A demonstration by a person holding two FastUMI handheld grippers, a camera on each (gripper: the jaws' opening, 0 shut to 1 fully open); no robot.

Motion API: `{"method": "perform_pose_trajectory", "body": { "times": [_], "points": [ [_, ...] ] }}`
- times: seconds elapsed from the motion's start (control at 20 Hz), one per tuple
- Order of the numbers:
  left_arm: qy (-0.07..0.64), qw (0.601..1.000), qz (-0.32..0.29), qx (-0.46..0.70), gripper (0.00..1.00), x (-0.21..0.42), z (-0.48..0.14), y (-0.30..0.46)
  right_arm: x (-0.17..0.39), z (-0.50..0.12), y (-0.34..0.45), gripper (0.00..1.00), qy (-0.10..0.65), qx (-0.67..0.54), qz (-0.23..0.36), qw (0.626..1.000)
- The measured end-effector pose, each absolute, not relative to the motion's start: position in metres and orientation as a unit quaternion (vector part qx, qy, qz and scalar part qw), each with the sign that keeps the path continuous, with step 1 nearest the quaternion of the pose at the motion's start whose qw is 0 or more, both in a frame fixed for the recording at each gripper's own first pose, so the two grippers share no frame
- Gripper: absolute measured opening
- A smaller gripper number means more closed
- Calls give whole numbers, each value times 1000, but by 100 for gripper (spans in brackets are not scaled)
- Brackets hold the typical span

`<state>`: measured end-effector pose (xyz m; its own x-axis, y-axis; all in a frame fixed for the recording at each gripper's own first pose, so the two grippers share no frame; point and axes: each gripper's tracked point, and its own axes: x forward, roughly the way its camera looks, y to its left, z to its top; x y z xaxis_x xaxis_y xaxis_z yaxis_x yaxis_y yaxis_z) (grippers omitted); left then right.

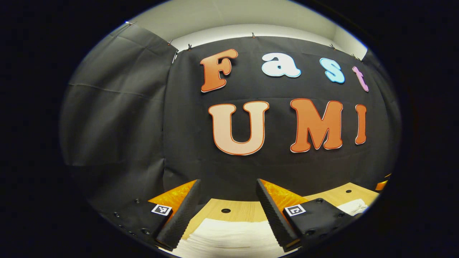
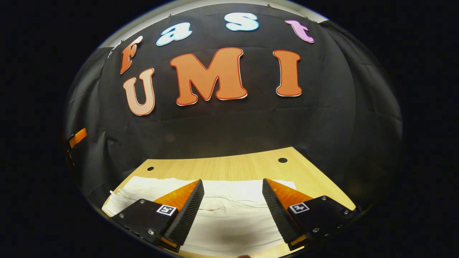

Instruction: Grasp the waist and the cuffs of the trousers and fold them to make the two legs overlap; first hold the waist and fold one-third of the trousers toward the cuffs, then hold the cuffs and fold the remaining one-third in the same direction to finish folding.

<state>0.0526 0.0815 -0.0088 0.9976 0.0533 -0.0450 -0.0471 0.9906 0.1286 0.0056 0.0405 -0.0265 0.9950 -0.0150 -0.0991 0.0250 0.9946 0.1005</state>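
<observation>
White trousers [image 2: 229, 211] lie flat on the wooden table [image 2: 244, 166], spread from left to right in the right gripper view. My right gripper [image 2: 233, 215] hangs open above them, with nothing between its fingers. In the left gripper view the same white trousers [image 1: 229, 238] show low between the fingers, with a crumpled end [image 1: 353, 207] at the right. My left gripper [image 1: 229, 218] is open too, raised over the cloth and holding nothing.
The table [image 1: 247, 209] has small round holes [image 2: 282, 160] near its far edge. The black cloth wall [image 2: 229, 125] stands close behind the table. Bare wood lies beyond the trousers toward the wall.
</observation>
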Motion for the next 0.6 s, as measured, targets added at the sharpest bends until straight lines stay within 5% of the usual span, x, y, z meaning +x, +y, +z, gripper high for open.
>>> {"method": "perform_pose_trajectory", "body": {
  "times": [0.6],
  "points": [
    [63, 997, 16, 52, 99, 64, -38, 86, 4, -123, 5, 99, 191, 274, -36, 942]
  ]
}}
